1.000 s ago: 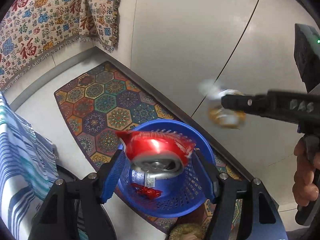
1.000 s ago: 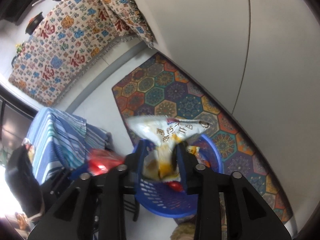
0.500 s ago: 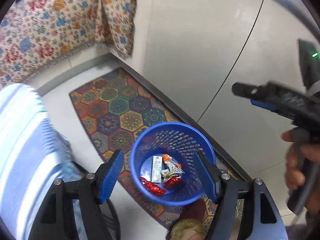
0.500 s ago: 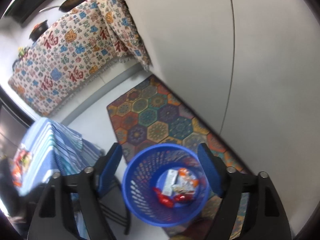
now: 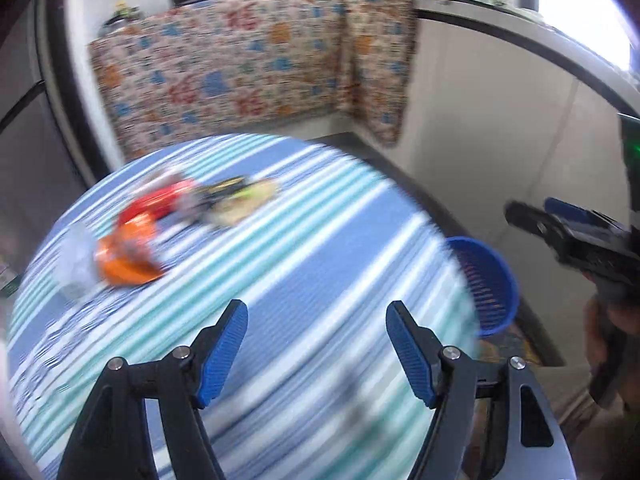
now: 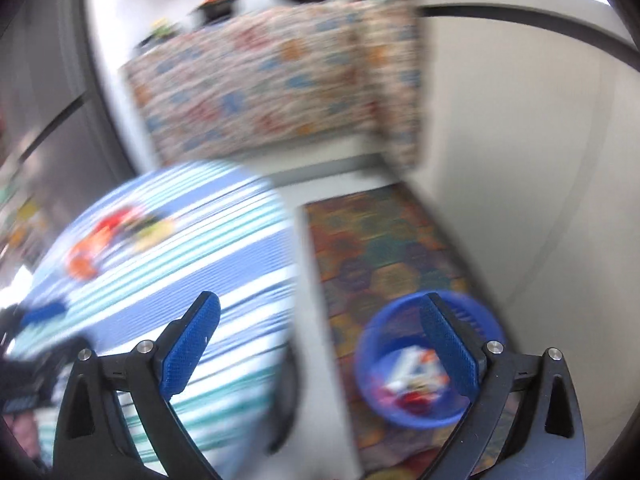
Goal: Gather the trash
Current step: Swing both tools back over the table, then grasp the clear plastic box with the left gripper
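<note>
Our left gripper (image 5: pixel 316 344) hangs over the striped table (image 5: pixel 320 264) with its jaws spread and nothing between them, while our right gripper (image 6: pixel 320 344) is opening its jaws, also on nothing. The trash left to collect, a blurred cluster of red, orange and yellow wrappers (image 5: pixel 168 220), lies on the far left part of the table, well apart from both grippers. The blue basket (image 6: pixel 376 396) stands on the patterned rug (image 6: pixel 376 240) beside the table, with wrappers already inside.

Both wrappers dropped into basket (image 6: pixel 424 364); grippers (image 5: pixel 316 344) (image 6: pixel 328 344) now empty, over table (image 5: pixel 320 280).
</note>
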{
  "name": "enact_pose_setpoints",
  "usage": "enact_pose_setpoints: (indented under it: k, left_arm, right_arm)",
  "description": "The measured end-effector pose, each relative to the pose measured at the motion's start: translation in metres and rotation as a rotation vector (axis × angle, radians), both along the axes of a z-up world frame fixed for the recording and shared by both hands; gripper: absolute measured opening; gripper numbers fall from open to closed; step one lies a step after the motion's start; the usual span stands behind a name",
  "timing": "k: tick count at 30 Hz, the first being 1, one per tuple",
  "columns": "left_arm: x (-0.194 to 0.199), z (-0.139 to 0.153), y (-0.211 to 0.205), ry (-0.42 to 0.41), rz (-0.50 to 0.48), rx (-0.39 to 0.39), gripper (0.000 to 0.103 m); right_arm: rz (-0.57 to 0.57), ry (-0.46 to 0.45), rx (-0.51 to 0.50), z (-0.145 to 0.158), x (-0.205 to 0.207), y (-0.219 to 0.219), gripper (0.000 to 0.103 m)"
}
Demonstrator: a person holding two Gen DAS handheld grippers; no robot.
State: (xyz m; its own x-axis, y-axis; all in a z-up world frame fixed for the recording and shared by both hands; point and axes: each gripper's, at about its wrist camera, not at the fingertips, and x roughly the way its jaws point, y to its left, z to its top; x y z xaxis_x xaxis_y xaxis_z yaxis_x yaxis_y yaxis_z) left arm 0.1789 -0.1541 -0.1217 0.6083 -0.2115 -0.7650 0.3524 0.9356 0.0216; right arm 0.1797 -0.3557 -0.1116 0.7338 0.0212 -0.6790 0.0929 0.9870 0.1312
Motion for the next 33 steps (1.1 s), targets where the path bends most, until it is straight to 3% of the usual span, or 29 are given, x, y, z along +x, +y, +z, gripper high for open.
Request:
enact_pose_setpoints:
  k: [3, 6, 12, 16, 22, 30, 33]
  left_arm:
    - [0.006, -0.014, 0.064, 0.02, 0.116, 0.034, 0.073]
    - [0.013, -0.028, 0.12, 0.031, 0.212, 0.063, 0.073]
    - [0.021, -0.053, 0.181, 0.056, 0.298, 0.068, 0.073]
    - [0.024, -0.057, 0.193, 0.066, 0.308, -0.003, 0.077]
    - [0.035, -0.056, 0.19, 0.061, 0.289, 0.003, 0.079]
    - [0.077, -0.013, 0.2, -0.042, 0.274, -0.059, 0.079]
    - [0.101, -0.016, 0.203, -0.019, 0.268, -0.052, 0.079]
  right_arm:
    - [0.144, 0.053, 0.015, -0.008, 0.014, 0.076, 0.1]
    - [0.216, 0.095, 0.027, -0.022, 0.033, 0.132, 0.1]
    - [0.255, 0.167, -0.041, -0.053, 0.073, 0.192, 0.1]
    - [0.25, 0.198, -0.083, -0.069, 0.084, 0.208, 0.1]
    - [0.243, 0.185, -0.107, -0.076, 0.084, 0.204, 0.103]
    - [0.243, 0.185, -0.107, -0.075, 0.085, 0.205, 0.103]
    - [0.243, 0.185, -0.107, -0.075, 0.085, 0.205, 0.103]
